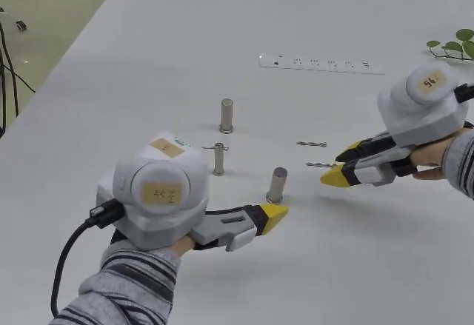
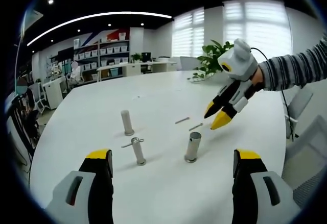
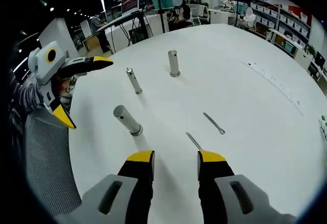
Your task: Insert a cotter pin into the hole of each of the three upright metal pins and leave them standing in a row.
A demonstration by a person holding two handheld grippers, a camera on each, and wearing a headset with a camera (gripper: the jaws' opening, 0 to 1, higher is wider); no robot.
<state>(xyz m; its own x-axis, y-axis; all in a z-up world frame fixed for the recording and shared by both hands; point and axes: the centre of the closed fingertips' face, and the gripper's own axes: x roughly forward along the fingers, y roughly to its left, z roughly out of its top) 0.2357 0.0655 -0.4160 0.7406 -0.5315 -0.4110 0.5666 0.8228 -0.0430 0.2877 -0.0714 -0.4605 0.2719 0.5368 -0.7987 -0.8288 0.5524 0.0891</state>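
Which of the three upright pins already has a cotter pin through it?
The middle pin: a cotter pin sticks through its top. The far pin and the nearest pin carry none.

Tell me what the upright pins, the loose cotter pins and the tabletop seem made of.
Upright pins: metal, likely steel, judging by the dull grey sheen. Loose cotter pins: thin silvery wire, probably metal too. Tabletop: smooth matte white, maybe laminate; the core cannot be told.

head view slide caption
Left gripper and right gripper, both open, flank three upright grey metal pins; one holds a silver cotter pin.
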